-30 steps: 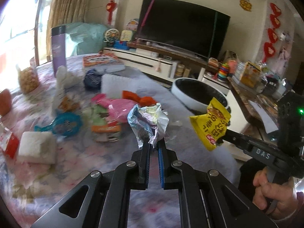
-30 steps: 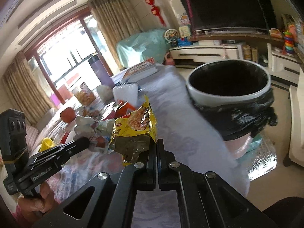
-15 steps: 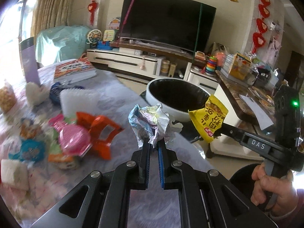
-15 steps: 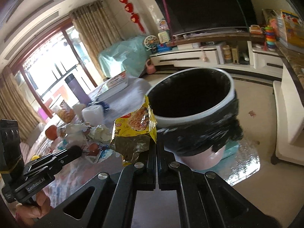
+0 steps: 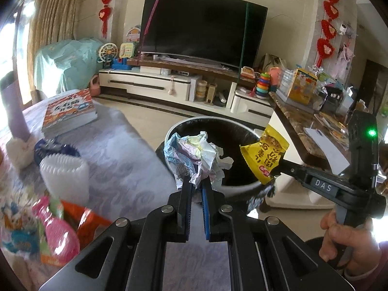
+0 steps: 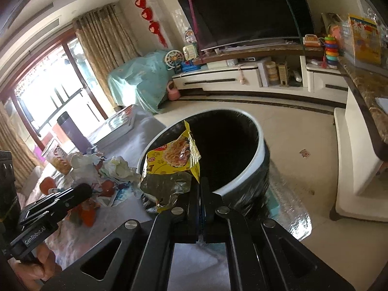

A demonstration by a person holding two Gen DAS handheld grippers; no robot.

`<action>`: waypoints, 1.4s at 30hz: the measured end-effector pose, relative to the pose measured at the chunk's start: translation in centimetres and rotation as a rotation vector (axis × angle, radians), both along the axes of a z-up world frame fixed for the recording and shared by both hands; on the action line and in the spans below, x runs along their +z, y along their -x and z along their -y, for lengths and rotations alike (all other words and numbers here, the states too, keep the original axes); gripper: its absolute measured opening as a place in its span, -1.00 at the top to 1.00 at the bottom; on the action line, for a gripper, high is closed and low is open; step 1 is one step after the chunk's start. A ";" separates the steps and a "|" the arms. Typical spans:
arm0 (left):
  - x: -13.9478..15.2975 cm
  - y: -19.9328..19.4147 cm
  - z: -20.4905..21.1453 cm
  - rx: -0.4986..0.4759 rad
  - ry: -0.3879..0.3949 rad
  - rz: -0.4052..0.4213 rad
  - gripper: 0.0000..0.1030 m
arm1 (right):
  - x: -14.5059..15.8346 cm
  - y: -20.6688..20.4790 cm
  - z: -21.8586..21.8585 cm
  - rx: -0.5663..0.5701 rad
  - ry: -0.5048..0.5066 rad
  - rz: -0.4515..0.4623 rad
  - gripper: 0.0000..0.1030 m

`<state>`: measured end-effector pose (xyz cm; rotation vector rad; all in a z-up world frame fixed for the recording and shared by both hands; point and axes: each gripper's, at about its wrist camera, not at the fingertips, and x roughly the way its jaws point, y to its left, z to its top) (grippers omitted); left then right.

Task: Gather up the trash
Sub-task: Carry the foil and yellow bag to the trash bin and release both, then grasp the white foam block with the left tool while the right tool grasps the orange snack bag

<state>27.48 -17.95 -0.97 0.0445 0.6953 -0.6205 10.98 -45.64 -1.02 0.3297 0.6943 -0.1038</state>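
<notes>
Two claws clamped on trash, left claw [image 5: 197, 181] pinching crumpled silvery wrapper [image 5: 194, 151], right claw [image 6: 199, 189] gripping creased yellow packet [image 6: 173, 167]

Right gripper [image 6: 199, 189] clamps a yellow wrapper [image 6: 173, 167] at the black-lined bin's [image 6: 260, 145] rim

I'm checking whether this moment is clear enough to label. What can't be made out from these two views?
- Trash bin: its inside is black in both wrist views, so its contents cannot be told.
- Crumpled wrapper in the left gripper: too creased to read in the left view.
- Table litter: motion-blurred at the left view's edge.
- Yellow snack bag in the right gripper: its lower part folds behind the fingers.
</notes>
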 end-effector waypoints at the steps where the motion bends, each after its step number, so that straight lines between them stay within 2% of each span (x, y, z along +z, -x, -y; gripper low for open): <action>1: 0.1 0.0 0.3 -0.001 0.000 0.003 0.87 | 0.1 -0.2 0.2 -0.002 0.000 -0.002 0.99; 18: -0.1 -3.7 4.2 -0.020 -0.017 -0.020 0.86 | 0.1 -3.3 2.2 -0.006 0.042 -0.037 0.97; 22: -0.1 -4.1 5.1 -0.020 -0.026 -0.021 0.86 | 0.0 -3.7 2.4 -0.011 0.061 -0.052 0.89; 24: -0.4 -4.3 5.2 -0.017 -0.031 -0.027 0.75 | 0.0 -3.9 2.4 -0.013 0.070 -0.060 0.89; 26: -0.4 -4.5 5.4 -0.004 -0.039 -0.029 0.50 | 0.0 -4.0 2.5 -0.018 0.078 -0.067 0.87; 27: -0.5 -4.5 5.5 0.003 -0.045 -0.028 0.44 | 0.1 -3.9 2.5 -0.022 0.080 -0.070 0.85; 28: -0.5 -4.5 5.7 0.003 -0.047 -0.027 0.37 | 0.1 -3.9 2.6 -0.029 0.083 -0.073 0.81; 29: -0.4 -4.4 5.7 0.004 -0.049 -0.027 0.30 | 0.2 -3.9 2.6 -0.034 0.082 -0.073 0.55; 30: -0.4 -4.3 5.7 0.008 -0.052 -0.025 0.25 | 0.3 -3.7 2.7 -0.040 0.079 -0.067 0.40; 31: -0.3 -4.0 5.6 0.012 -0.053 -0.020 0.15 | 0.4 -3.4 2.6 -0.043 0.076 -0.057 0.11; 32: -0.3 -3.7 5.5 0.016 -0.054 -0.015 0.11 | 0.5 -3.1 2.5 -0.049 0.076 -0.049 -0.02; 34: -0.3 -2.9 5.0 0.025 -0.054 -0.011 0.09 | 0.8 -2.7 2.4 -0.054 0.075 -0.037 -0.07; 37: -0.3 -1.4 3.9 0.042 -0.042 -0.011 -0.06 | 1.2 -2.0 1.9 -0.059 0.047 -0.008 -0.51; 38: -0.3 -0.8 3.4 0.048 -0.038 -0.011 -0.07 | 1.3 -1.7 1.5 -0.059 0.044 0.004 -0.59; 42: -0.6 1.1 1.2 0.072 -0.013 -0.021 -0.09 | 1.4 -0.8 -0.3 -0.033 0.027 0.015 -0.67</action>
